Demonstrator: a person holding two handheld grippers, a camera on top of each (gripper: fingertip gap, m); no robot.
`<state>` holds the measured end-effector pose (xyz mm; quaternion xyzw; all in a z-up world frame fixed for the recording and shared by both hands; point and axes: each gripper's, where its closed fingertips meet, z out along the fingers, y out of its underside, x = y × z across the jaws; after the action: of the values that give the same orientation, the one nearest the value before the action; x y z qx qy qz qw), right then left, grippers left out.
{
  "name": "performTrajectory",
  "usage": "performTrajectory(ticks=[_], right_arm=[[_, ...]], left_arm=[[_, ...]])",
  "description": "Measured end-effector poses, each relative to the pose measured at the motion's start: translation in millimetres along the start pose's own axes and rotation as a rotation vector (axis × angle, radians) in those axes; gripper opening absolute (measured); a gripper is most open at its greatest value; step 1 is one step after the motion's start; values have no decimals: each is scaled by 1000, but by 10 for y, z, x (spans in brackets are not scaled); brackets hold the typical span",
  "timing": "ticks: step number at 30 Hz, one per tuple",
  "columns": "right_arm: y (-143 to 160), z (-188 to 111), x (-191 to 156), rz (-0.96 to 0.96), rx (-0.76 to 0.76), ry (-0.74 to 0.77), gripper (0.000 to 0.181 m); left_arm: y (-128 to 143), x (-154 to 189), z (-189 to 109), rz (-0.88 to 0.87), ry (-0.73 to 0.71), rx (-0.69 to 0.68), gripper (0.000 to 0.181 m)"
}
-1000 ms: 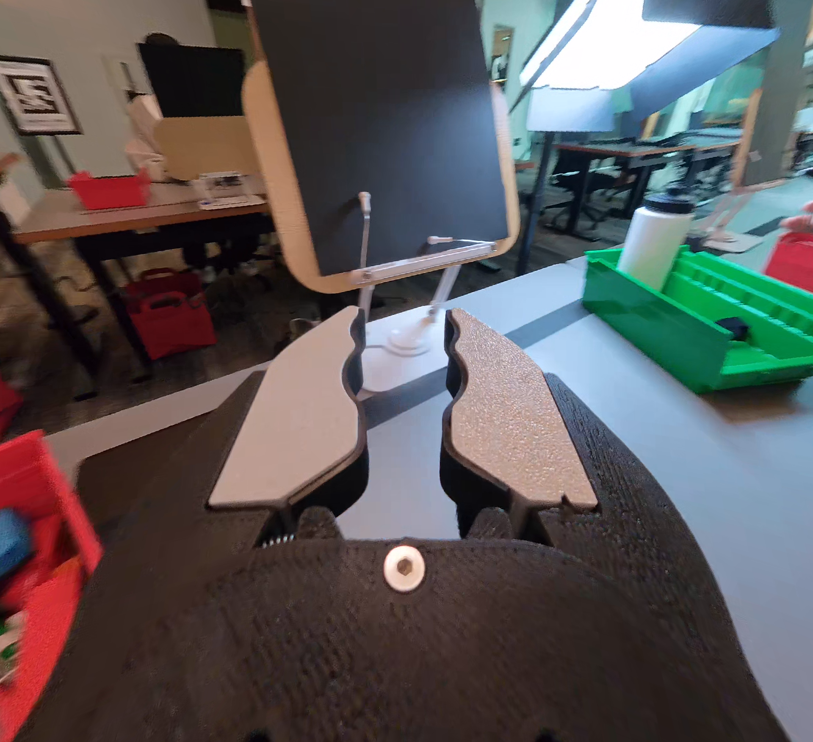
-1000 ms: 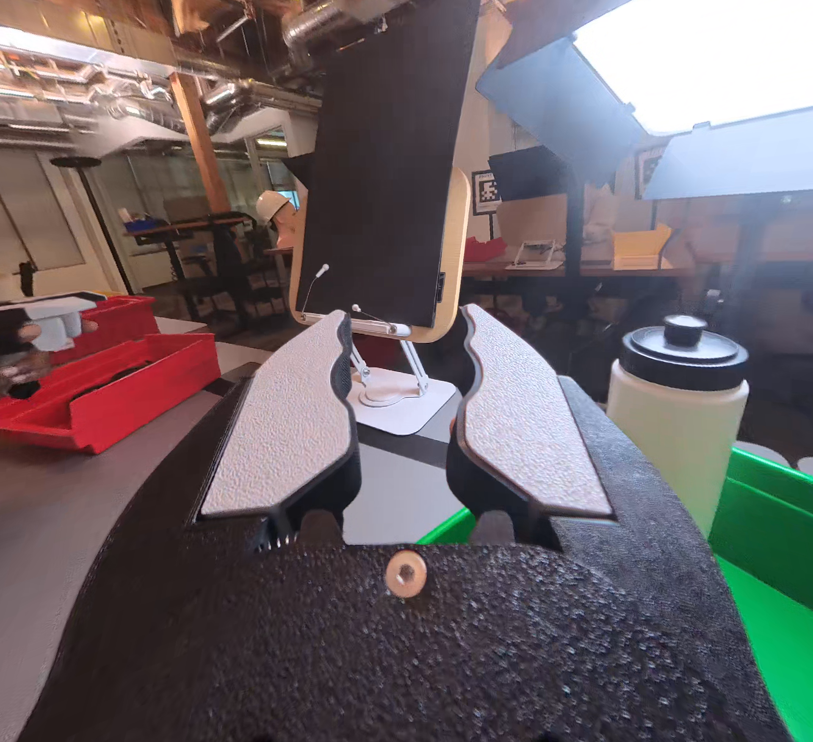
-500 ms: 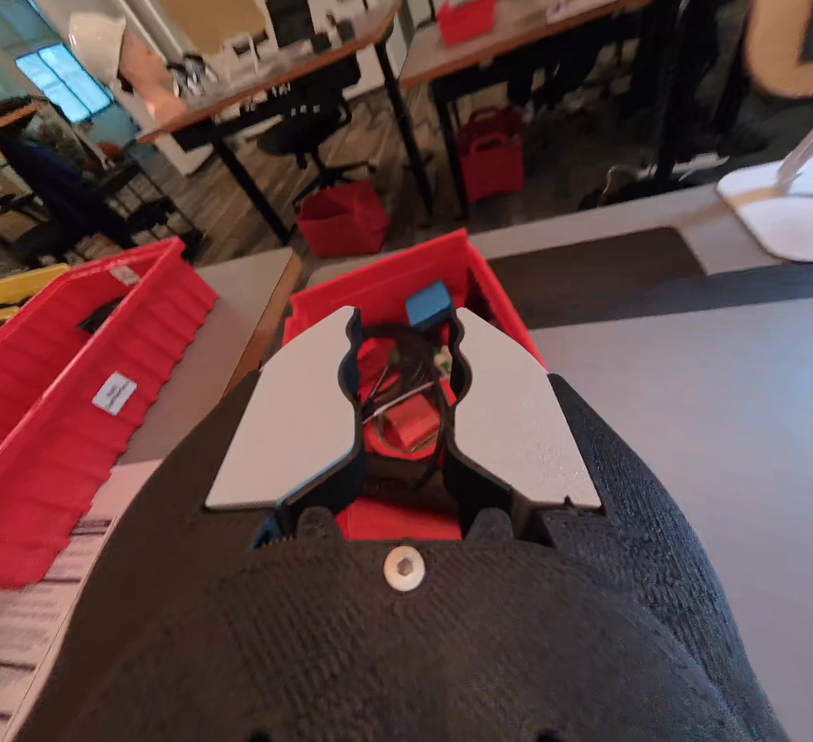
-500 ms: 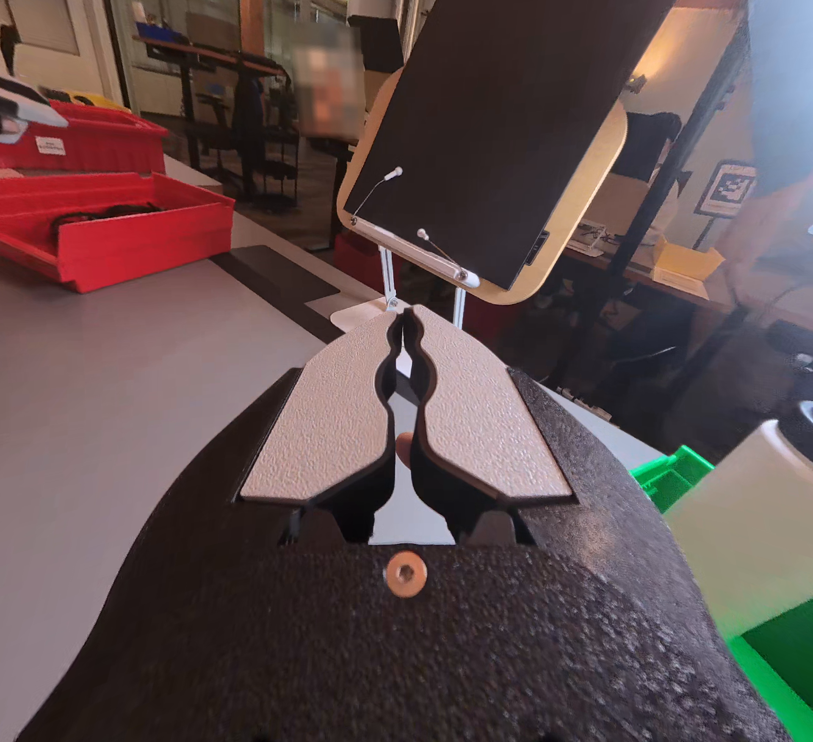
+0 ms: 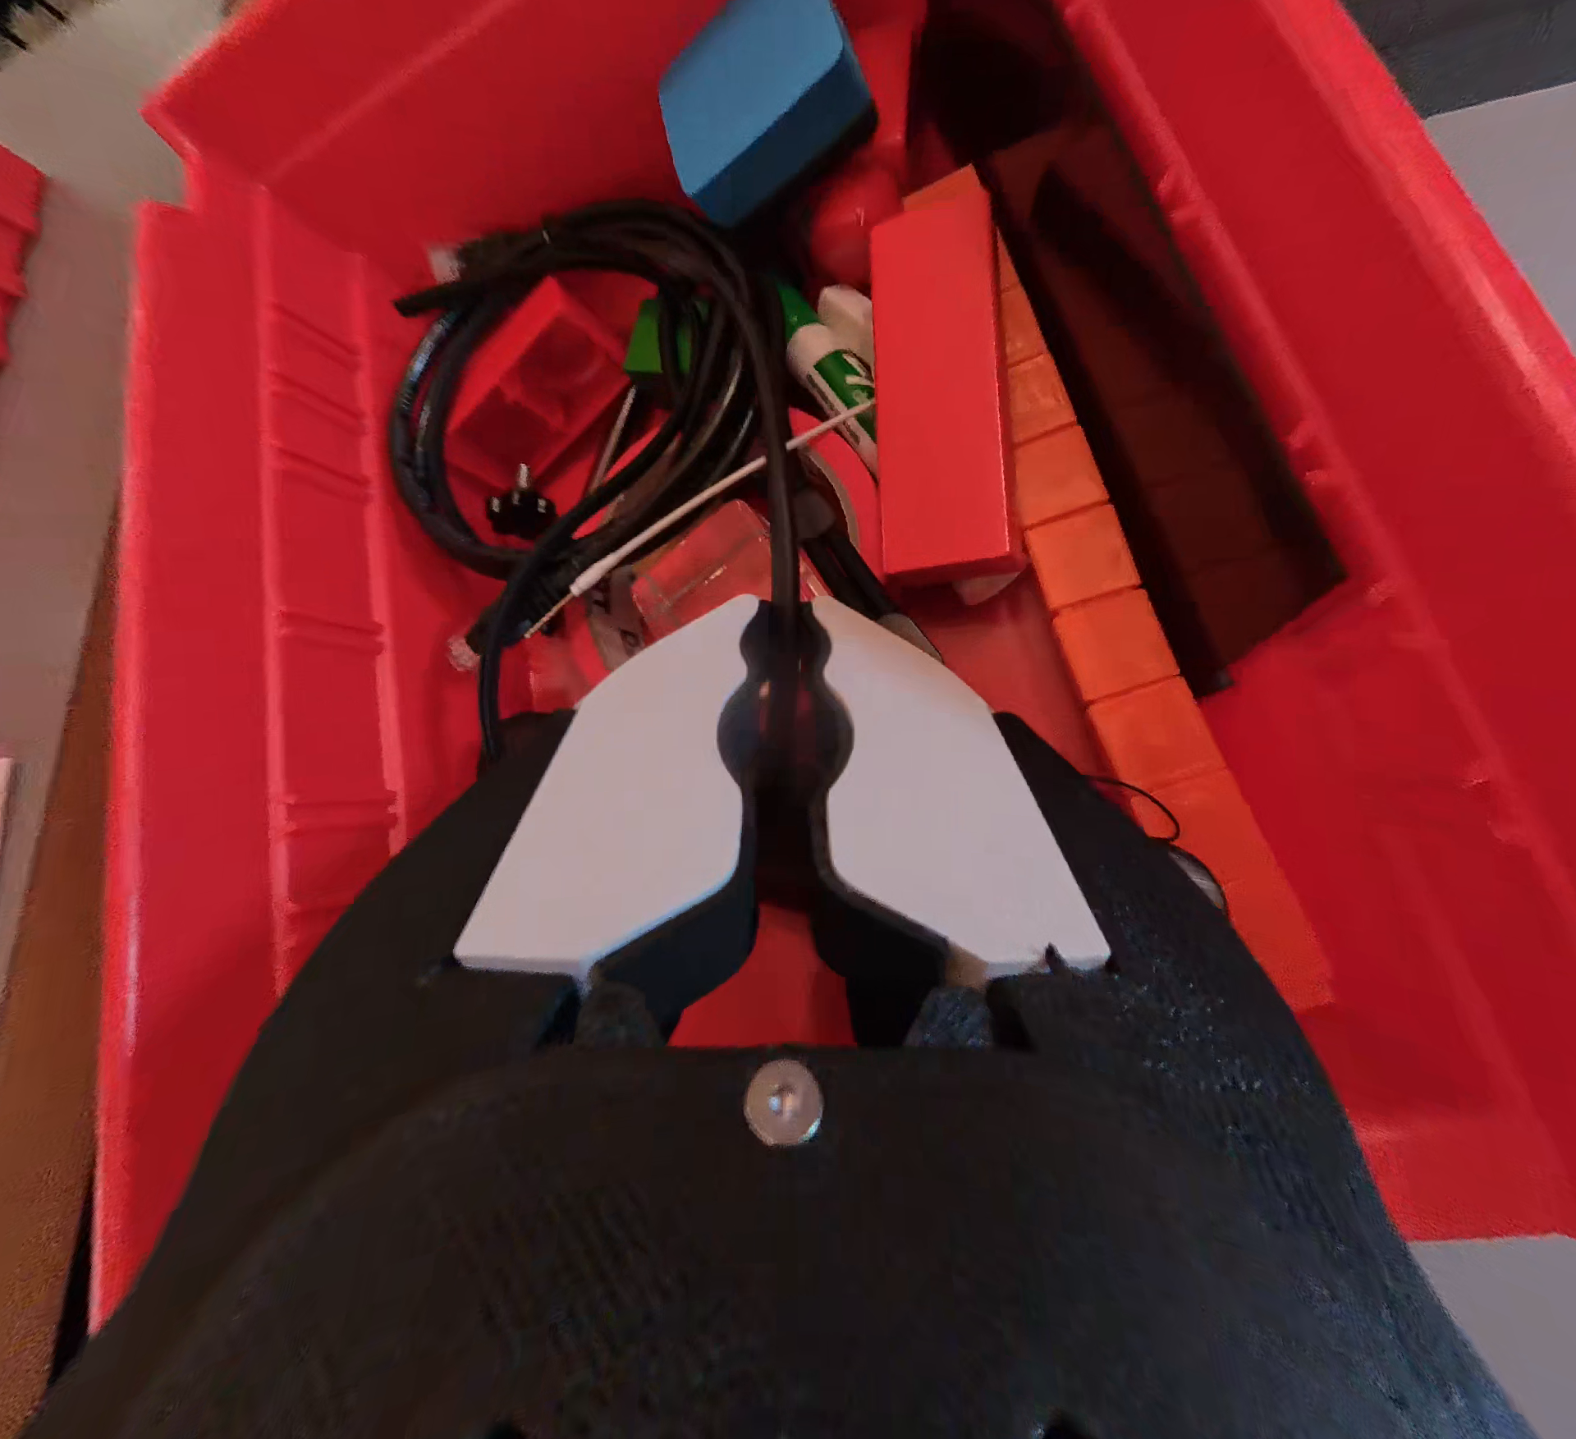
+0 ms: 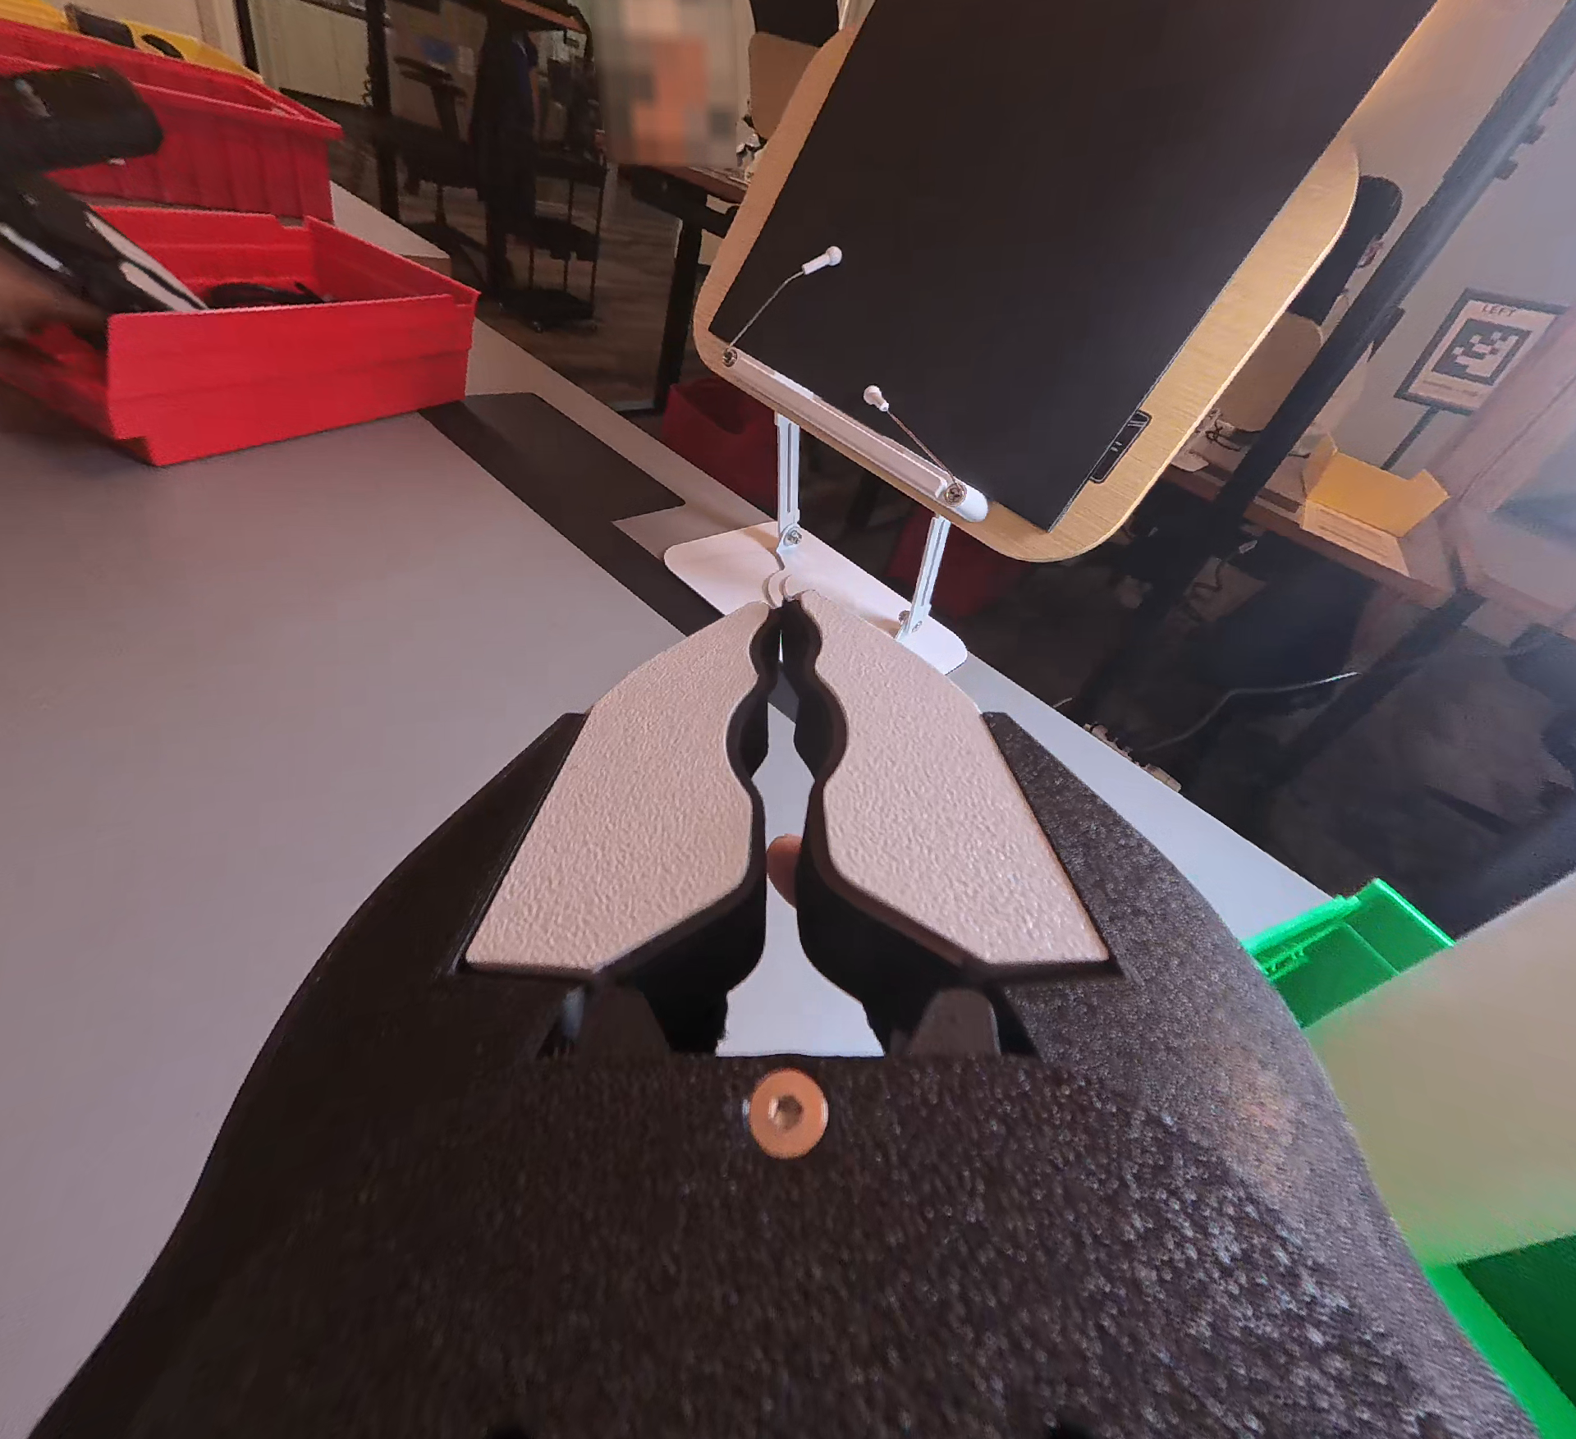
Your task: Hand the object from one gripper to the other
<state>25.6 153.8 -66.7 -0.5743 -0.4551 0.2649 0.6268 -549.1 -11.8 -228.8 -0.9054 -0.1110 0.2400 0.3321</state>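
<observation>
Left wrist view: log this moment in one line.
left hand-held gripper: shut on black cable | red bin | right hand-held gripper: shut, empty

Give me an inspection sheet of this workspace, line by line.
Surface: grey table, dark strip across it.
Job's things: black cable, in the red bin.
Clutter: blue block, red box, green marker, orange blocks.
Grippers: left gripper shut on the cable; right gripper shut, empty.
Cables: thin white wire crossing the black coil.
Surroundings: tablet on stand, green bin, desks behind.

Blue block (image 5: 759, 85), green marker (image 5: 831, 366); tablet on stand (image 6: 1066, 204).
</observation>
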Motion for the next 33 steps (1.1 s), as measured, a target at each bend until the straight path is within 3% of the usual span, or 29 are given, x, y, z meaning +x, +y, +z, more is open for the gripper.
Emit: performTrajectory(ticks=[3, 6, 16, 22, 27, 33], right_arm=[[-2, 10, -29, -3, -2, -6, 0], [-19, 13, -59, -14, -2, -10, 0], [-41, 44, -164, -28, -5, -33, 0], [-117, 45, -253, -43, 8, -53, 0], [-202, 49, -382, -50, 28, -89, 2], [-478, 8, -748, -44, 106, -212, 9]], left_arm=[[-51, -31, -56, 3, -3, 33, 7], [-272, -137, -293, -29, -24, 136, 7], [-1233, -181, -1811, -14, -100, 602, 6], [-1554, 187, -2754, -24, 105, 887, 6], [-1638, 574, -3339, -4, 363, 1048, 6], [-1637, 1299, -3981, 119, 696, 1185, 6]])
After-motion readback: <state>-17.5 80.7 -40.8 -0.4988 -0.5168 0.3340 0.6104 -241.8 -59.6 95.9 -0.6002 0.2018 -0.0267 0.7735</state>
